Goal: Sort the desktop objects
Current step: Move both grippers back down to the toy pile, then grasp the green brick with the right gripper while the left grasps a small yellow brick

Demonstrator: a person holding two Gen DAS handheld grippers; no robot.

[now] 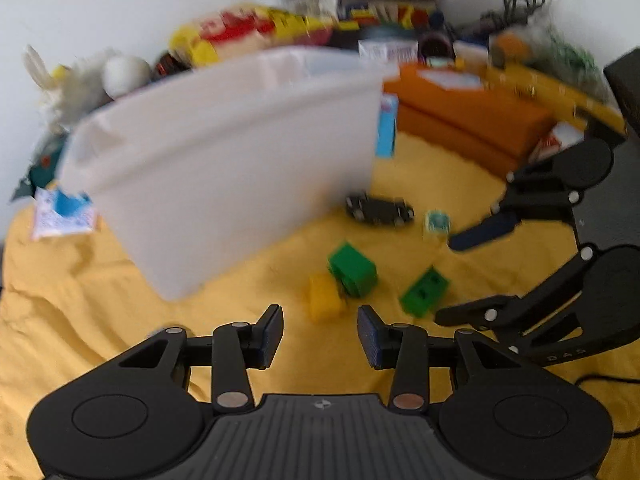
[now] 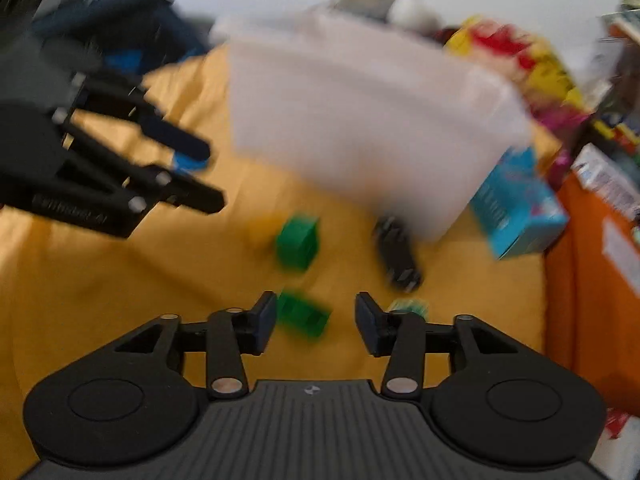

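While both pictures are smeared by blur, we can see our left gripper (image 1: pixel 320 330) with its jaws parted and nothing between them. Just ahead of those jaws on the yellow cloth (image 1: pixel 100 320) covering the bench lies a yellow block (image 1: pixel 324 298). Touching that block on its far side is a green block (image 1: pixel 354 270). A second green block (image 1: pixel 424 292) lies ahead and to the right of these jaws.

Our right gripper (image 2: pixel 316 320) also has its jaws spread wide and released. The second green block (image 2: pixel 304 316) shows in the gap between them, nearer the left jaw, but the pads do not press on it. Farther ahead of the right jaws sits the first green block (image 2: pixel 298 242), and ahead to their right a black toy car (image 2: pixel 396 252). A small teal object (image 2: pixel 410 308) peeks out by the right jaw.

Beyond all of these stands a white bin (image 1: pixel 224 160), with a light blue box (image 2: pixel 520 216) at its right side and an orange box (image 1: pixel 472 120) farther right.
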